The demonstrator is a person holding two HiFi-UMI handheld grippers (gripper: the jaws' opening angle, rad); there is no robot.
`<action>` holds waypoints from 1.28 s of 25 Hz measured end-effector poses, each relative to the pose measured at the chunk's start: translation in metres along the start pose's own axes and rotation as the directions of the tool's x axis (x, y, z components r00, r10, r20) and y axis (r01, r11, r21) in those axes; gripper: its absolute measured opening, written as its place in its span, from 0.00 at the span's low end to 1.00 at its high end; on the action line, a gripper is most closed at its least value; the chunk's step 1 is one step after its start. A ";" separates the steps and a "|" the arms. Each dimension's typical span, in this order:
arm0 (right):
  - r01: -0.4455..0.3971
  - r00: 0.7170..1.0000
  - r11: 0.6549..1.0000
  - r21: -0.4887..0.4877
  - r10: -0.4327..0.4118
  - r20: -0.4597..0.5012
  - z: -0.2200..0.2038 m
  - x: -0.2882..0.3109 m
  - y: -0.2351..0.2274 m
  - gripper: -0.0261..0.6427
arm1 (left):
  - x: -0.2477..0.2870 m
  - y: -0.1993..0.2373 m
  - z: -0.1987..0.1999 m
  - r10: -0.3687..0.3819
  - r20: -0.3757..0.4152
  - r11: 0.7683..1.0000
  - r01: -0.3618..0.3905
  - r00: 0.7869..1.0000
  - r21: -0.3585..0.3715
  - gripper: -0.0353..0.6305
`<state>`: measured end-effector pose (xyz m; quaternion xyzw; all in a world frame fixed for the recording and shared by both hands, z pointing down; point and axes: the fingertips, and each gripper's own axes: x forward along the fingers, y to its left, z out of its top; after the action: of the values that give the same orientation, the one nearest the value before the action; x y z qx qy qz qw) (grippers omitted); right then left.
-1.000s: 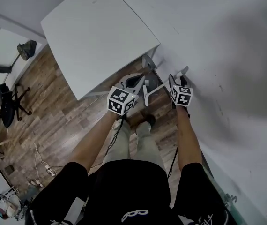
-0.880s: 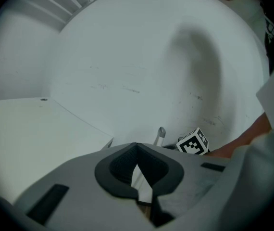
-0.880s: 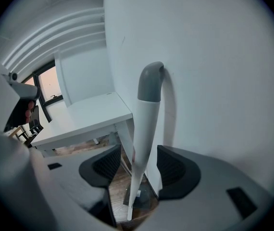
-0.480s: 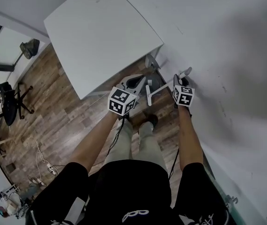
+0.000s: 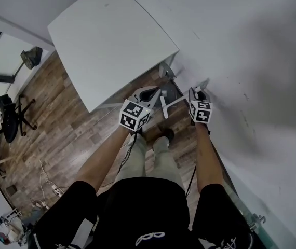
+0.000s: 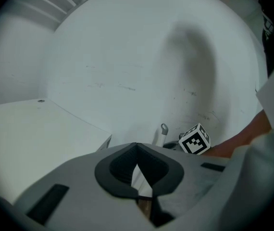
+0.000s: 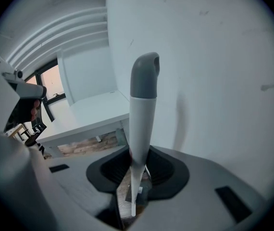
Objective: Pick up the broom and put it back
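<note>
The broom's white handle (image 7: 142,114) with a grey cap stands up between the jaws of my right gripper (image 7: 136,174). Those jaws have just been closing and now press on it. In the head view the handle (image 5: 176,101) slants from the floor toward the white wall, with the right gripper (image 5: 199,92) on its upper end. My left gripper (image 5: 150,93) sits just left of the handle's lower part. In its own view the left gripper (image 6: 137,146) has its tips touching. A white strip shows through the gap behind them. The handle's top (image 6: 161,134) rises beyond, beside the right gripper's marker cube (image 6: 194,139).
A white table (image 5: 111,40) stands ahead on the left, its corner close to the grippers. The white wall (image 5: 252,61) runs along the right. Wooden floor (image 5: 59,134) lies to the left, with an office chair (image 5: 5,115) and cables (image 5: 46,183) further off.
Both grippers and the handle stay in the same place by the wall. Only the view shifts slightly.
</note>
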<state>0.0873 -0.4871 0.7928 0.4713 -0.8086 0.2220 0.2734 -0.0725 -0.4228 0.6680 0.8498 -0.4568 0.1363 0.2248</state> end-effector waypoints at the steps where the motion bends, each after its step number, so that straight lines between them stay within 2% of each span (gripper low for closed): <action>1: -0.004 1.000 1.000 -0.003 0.004 -0.002 -0.002 -0.003 0.003 0.21 | -0.002 -0.001 0.001 -0.005 -0.002 1.000 0.005 1.000 0.010 0.08; 18: 0.013 1.000 0.998 -0.055 -0.014 -0.021 -0.014 -0.076 0.065 0.21 | -0.053 -0.011 0.032 -0.048 0.051 0.998 0.046 0.998 0.044 0.08; 25: 0.067 0.996 0.996 -0.051 -0.064 0.056 0.018 -0.114 0.074 0.21 | -0.075 -0.007 0.051 -0.075 0.082 0.995 0.070 0.994 0.067 0.08; 32: 0.124 0.980 0.992 -0.006 -0.122 0.160 0.061 -0.153 0.085 0.21 | -0.092 -0.007 0.063 -0.127 0.097 0.989 0.119 0.987 0.082 0.08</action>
<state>0.0601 -0.3880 0.6388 0.5345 -0.7989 0.1600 0.2248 -0.1151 -0.3852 0.5713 0.8902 -0.4088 0.0957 0.1767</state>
